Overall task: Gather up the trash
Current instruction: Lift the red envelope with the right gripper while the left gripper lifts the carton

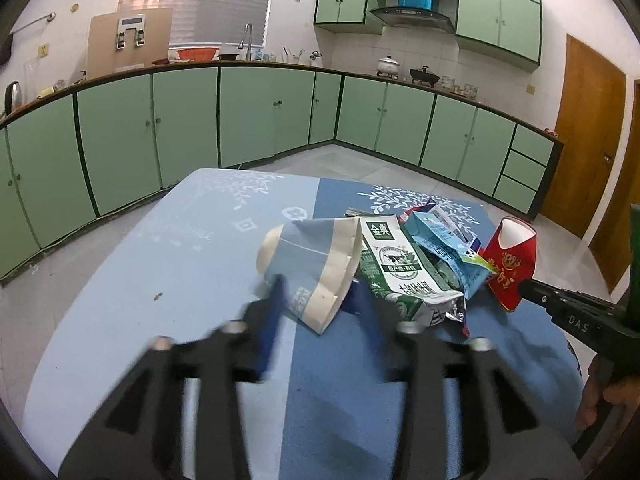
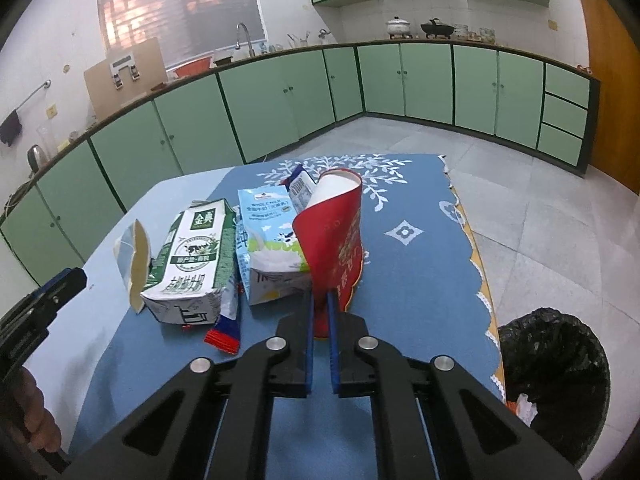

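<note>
The right gripper (image 2: 320, 308) was clamped on the lower edge of a red paper cup (image 2: 334, 240) with gold characters, too blurred to read. Left of it lay a blue carton (image 2: 268, 248) printed "WHOLE MILK", then a green carton (image 2: 188, 268) marked "金典". The left gripper (image 1: 320, 304) stood half open, pads either side of a pale blue cup (image 1: 308, 272) without pressing it. A black-lined bin (image 2: 556, 376) stood to the right gripper's right, off the table (image 2: 416, 280). "DAS" showed on the right gripper's body.
</note>
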